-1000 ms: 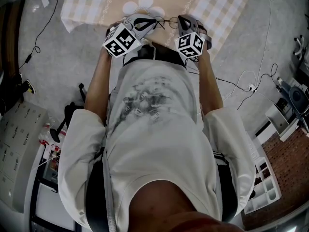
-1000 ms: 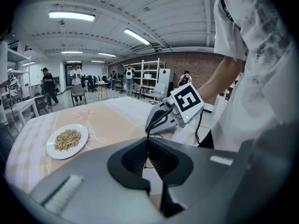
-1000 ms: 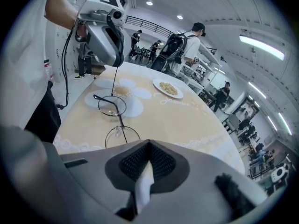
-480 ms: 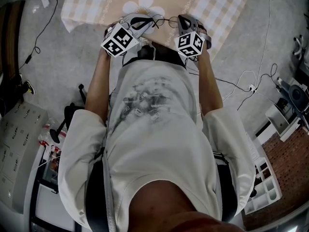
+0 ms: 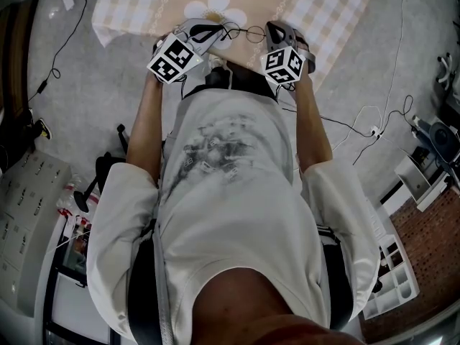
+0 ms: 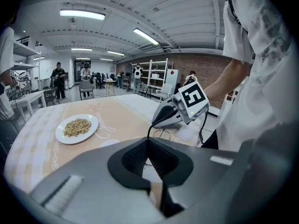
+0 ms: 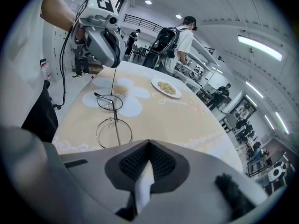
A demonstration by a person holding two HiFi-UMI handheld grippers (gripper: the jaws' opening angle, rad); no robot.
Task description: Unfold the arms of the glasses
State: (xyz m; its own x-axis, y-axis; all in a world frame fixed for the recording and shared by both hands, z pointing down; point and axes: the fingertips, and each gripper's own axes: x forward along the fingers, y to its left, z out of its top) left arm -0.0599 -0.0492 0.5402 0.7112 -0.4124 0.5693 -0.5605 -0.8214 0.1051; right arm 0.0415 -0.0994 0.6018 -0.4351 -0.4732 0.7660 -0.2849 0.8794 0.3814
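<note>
Glasses (image 5: 246, 32), round-lensed with thin dark wire rims, are sitting over the bench (image 5: 327, 9) between the two tongs I am working. Left tongs (image 6: 148, 143) are pinching one slender arm. Right tongs (image 7: 148, 147) are clamping flat together at the frame, their grey body hiding the exact contact from me. Beige checked cloth with a white flower is covering the bench. A white plate (image 6: 77, 128) of pale grains is sitting well apart.

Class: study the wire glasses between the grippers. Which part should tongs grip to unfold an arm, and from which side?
Take the glasses by a thin arm near its end, from the outer side, clear of the round lenses. Slim wire suits a pinch; wide lenses probably would slip.
</note>
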